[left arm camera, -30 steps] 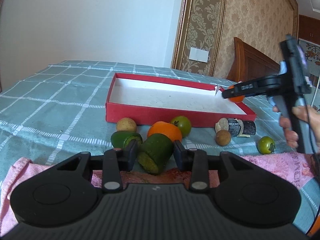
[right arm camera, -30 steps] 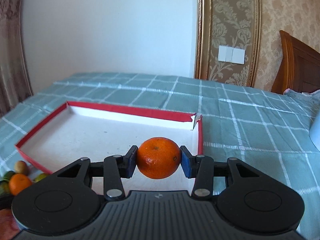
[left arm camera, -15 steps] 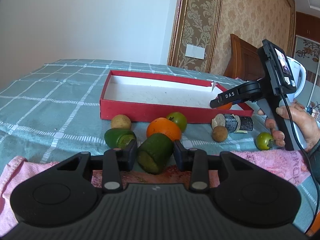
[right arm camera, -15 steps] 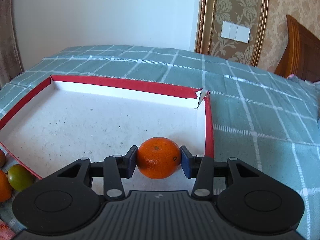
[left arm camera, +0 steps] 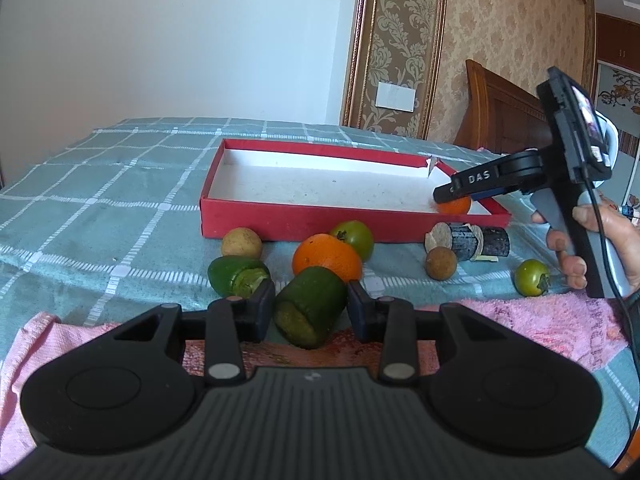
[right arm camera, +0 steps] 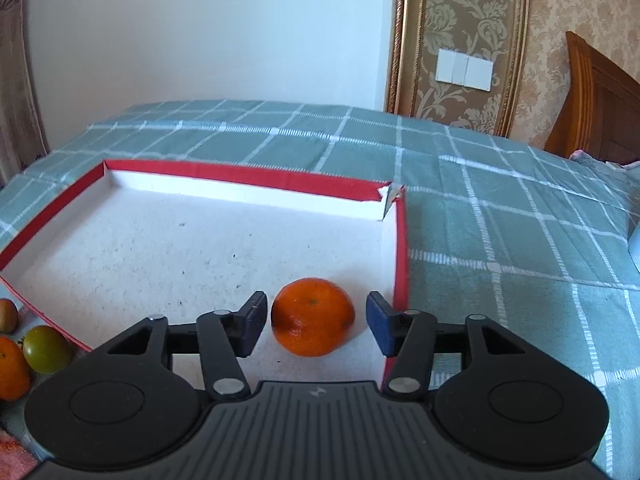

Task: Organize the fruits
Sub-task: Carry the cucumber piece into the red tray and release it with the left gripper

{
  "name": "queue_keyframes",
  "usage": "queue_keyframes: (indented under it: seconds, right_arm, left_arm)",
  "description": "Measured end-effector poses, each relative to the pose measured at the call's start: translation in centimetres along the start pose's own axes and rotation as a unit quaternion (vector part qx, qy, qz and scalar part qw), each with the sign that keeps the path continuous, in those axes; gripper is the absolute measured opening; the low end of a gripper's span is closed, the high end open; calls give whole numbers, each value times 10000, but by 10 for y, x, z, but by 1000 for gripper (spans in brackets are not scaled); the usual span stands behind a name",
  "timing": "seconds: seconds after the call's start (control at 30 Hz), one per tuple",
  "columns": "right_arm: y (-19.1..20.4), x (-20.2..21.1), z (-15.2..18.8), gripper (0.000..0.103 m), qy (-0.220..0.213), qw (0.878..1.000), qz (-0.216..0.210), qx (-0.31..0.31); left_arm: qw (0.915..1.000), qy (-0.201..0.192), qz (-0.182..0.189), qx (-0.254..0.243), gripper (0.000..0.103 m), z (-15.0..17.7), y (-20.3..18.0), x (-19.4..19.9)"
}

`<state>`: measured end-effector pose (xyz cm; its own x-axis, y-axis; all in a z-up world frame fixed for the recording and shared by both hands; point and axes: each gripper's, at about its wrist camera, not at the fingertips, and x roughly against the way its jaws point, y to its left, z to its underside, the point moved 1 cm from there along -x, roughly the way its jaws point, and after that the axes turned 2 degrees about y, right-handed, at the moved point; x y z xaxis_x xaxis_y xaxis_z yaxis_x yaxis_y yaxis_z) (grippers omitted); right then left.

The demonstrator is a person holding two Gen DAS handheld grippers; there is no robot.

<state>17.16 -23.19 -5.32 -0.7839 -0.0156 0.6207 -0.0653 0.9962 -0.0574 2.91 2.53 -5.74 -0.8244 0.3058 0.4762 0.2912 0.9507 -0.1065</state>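
The bed [left arm camera: 100, 216], under a teal checked cover, carried the shallow red cardboard tray with a white floor [right arm camera: 248, 178]. In its near right corner sat a small orange mandarin [right arm camera: 313, 316], between the spread fingers of the right hand-held gripper [right arm camera: 316, 322], apparently just released. Backing out came next, minding the tray wall close to the right finger. By the bed's near edge the left hand-held gripper [left arm camera: 311, 306] bracketed a dark green cut cylinder of fruit [left arm camera: 310, 310]; contact was hard to judge. A larger orange [left arm camera: 327, 258] crowded behind it.
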Motion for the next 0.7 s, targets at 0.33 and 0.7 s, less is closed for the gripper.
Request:
queue_keyframes:
  seconds: [0.33, 0.7]
  right_arm:
    - [-10, 25, 3, 79, -466, 9985, 38, -286]
    - [-26, 34, 10, 79, -653, 9954, 237, -661]
  left_arm:
    - [9999, -92, -40, 9, 35, -3, -2, 11]
    - [9993, -251, 227, -160, 35, -23, -16, 30]
